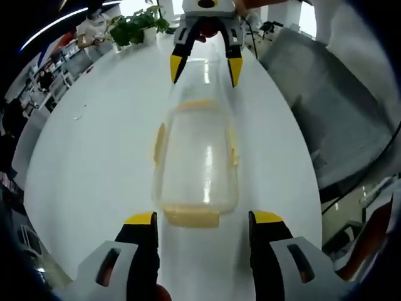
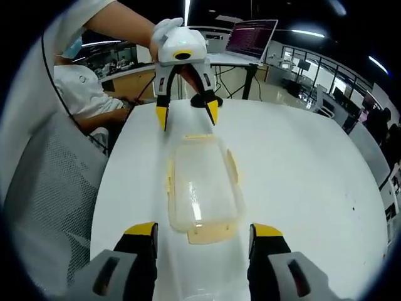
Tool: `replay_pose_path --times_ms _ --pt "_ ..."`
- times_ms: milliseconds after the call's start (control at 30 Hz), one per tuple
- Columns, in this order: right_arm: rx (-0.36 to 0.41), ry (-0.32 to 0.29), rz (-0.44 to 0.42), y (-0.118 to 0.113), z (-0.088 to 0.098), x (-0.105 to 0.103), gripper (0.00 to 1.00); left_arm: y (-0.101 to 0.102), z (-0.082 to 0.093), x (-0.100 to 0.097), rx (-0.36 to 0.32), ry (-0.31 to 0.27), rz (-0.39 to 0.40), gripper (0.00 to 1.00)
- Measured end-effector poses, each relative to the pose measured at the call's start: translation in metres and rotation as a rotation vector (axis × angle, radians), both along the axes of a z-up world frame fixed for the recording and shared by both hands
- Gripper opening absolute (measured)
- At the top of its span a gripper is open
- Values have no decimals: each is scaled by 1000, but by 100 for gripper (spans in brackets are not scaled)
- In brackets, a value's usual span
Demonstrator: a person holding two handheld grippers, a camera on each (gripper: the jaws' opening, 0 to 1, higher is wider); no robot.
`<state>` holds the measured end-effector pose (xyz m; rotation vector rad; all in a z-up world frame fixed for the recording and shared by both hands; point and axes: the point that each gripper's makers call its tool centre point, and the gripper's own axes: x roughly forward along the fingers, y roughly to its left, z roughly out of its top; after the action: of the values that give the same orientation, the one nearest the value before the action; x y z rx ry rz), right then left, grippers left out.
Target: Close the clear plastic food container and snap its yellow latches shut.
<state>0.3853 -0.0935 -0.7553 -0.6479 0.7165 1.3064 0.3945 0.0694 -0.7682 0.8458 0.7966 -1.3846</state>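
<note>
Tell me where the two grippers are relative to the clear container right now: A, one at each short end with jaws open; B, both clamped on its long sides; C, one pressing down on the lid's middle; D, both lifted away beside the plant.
A: the left gripper and the right gripper face each other across the container, one at each short end, jaws spread.

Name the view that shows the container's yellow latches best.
The right gripper view: the container looks sharp there, with yellow latches distinct on its sides and near end. The left gripper view shows the same latches, but blurred.
</note>
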Motion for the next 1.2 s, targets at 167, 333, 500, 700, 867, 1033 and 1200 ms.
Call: replay_pose_path --times_ms 167,333,500,700,867,1033,1200 --pt "-30 5 19 -2 -7 1 55 -1 -5 2 11 7 -12 54" --pt "-28 6 22 -1 -8 3 53 -2 -9 4 20 10 -15 54" --pt "-59 -3 44 -2 -15 5 52 -2 -14 6 29 20 -21 53" --pt "-91 -14 50 -2 -20 9 51 -1 -19 4 52 25 -47 53" --pt "-92 18 52 0 -24 6 49 -1 -21 4 62 22 -55 51" --pt "-119 23 71 0 -30 4 49 3 -25 5 75 29 -57 49" --pt "-139 15 72 0 -33 9 51 2 -27 8 76 47 -42 47"
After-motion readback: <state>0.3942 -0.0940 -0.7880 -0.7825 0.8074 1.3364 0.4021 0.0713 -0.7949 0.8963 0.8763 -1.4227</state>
